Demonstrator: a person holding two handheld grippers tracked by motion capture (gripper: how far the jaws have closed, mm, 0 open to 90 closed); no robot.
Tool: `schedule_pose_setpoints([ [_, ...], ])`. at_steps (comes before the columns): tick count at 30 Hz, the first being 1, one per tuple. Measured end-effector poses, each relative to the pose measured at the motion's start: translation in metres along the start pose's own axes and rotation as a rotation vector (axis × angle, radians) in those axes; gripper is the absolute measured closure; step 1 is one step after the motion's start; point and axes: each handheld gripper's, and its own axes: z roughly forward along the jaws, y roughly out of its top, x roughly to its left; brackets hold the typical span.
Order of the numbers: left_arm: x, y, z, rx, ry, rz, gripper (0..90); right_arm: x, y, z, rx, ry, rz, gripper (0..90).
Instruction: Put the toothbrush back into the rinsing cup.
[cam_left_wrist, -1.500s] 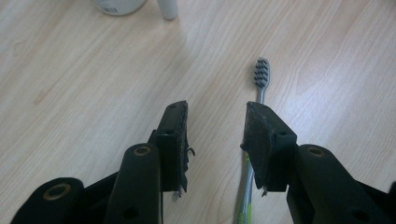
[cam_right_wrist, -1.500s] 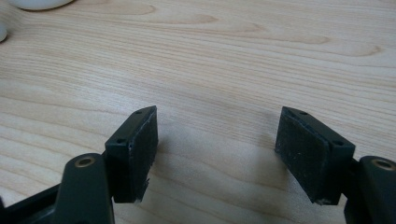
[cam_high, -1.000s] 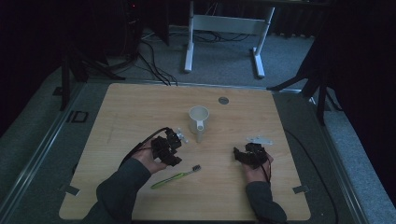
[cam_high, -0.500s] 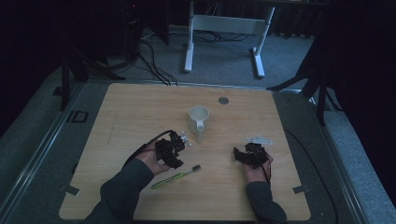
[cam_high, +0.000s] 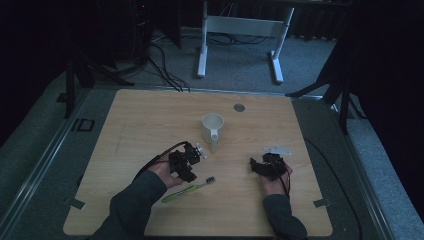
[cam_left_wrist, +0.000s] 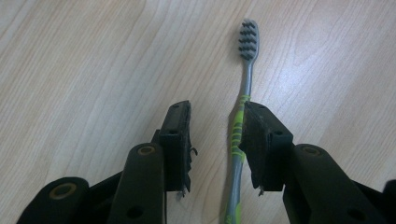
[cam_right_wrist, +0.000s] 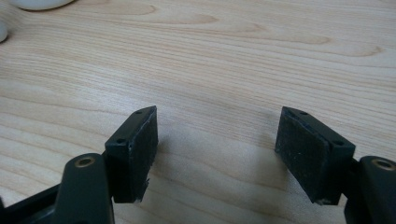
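A toothbrush (cam_left_wrist: 242, 126) with a green and grey handle lies flat on the wooden table (cam_high: 150, 120), its dark bristles pointing away from me. My left gripper (cam_left_wrist: 217, 128) is open low over it. The handle runs between the jaws, close against the right pad. From above, the left gripper (cam_high: 190, 171) sits over the brush's neck, and the green handle (cam_high: 182, 193) sticks out toward the table's front. My right gripper (cam_right_wrist: 217, 135) is open over bare wood, with nothing between its pads. It rests at the table's right (cam_high: 257, 166).
A white mug (cam_high: 213, 128) stands upright just beyond and between the two grippers; its base edge (cam_right_wrist: 39, 3) shows in the right gripper view. A small grey disc (cam_high: 239, 107) lies farther back. Cables and a desk frame (cam_high: 240, 30) are on the floor behind.
My left gripper has crept slightly toward the toothbrush, forward and to the right. The right gripper, mug and brush have stayed where they were.
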Motion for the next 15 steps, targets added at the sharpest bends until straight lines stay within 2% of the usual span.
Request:
schedule_pose_setpoints([
  [10,-0.001,0.002,0.011,0.052,0.01,0.016,63.7,0.0,0.0,0.0,0.0,0.001,-0.001,29.4],
  [15,-0.002,0.002,0.017,0.067,-0.004,0.013,64.2,0.0,0.0,0.0,0.0,0.001,-0.001,29.3],
])
